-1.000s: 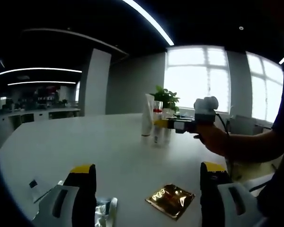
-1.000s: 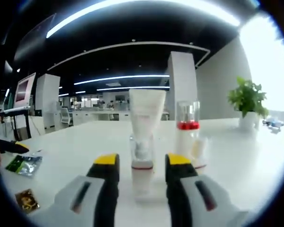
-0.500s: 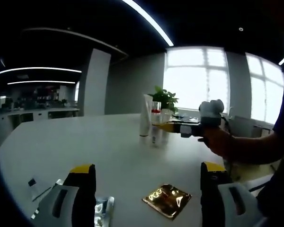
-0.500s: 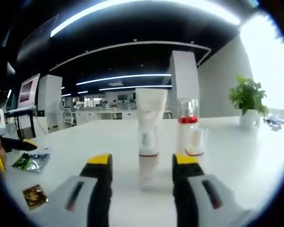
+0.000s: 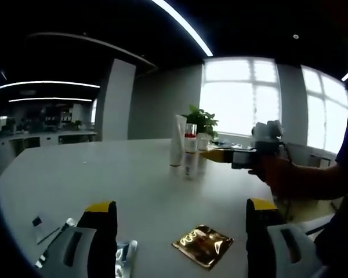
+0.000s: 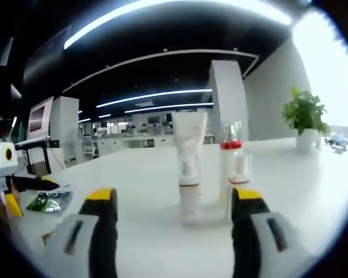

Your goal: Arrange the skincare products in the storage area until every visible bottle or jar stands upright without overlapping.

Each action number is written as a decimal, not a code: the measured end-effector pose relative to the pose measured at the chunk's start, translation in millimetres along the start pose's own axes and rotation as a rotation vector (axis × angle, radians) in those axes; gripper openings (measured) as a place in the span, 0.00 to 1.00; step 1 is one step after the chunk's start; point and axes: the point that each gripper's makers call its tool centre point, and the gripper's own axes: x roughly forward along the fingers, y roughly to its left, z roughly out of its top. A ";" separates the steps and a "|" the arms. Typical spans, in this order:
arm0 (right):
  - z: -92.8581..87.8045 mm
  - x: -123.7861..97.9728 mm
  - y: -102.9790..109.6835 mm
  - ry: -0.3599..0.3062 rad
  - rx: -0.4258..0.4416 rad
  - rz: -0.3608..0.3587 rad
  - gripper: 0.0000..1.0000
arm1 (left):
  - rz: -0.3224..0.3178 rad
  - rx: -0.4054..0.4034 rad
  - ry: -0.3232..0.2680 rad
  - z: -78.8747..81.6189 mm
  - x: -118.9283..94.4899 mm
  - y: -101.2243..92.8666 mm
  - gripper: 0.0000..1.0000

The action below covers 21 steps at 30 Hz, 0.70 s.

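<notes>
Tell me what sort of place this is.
Most likely an open-plan office: a large white table, rows of desks under strip lights at the back, and a potted plant before tall windows.

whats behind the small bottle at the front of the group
A tall white tube stands inverted behind the small bottle, with a red-collared clear bottle beside it. The tube's lower end is covered.
</notes>
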 end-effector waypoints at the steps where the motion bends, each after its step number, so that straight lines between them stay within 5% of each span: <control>1: -0.4 -0.3 3.5 0.007 0.001 0.013 0.92 | 0.001 0.000 0.001 -0.1 -0.1 -0.1 0.94; 3: 0.1 -2.1 10.1 0.013 -0.001 0.030 1.00 | 0.002 -0.001 0.000 0.2 -0.3 -0.8 0.94; 21: 0.7 -21.6 22.7 0.025 0.011 0.072 1.00 | 0.029 0.007 -0.002 1.7 -15.9 2.5 0.94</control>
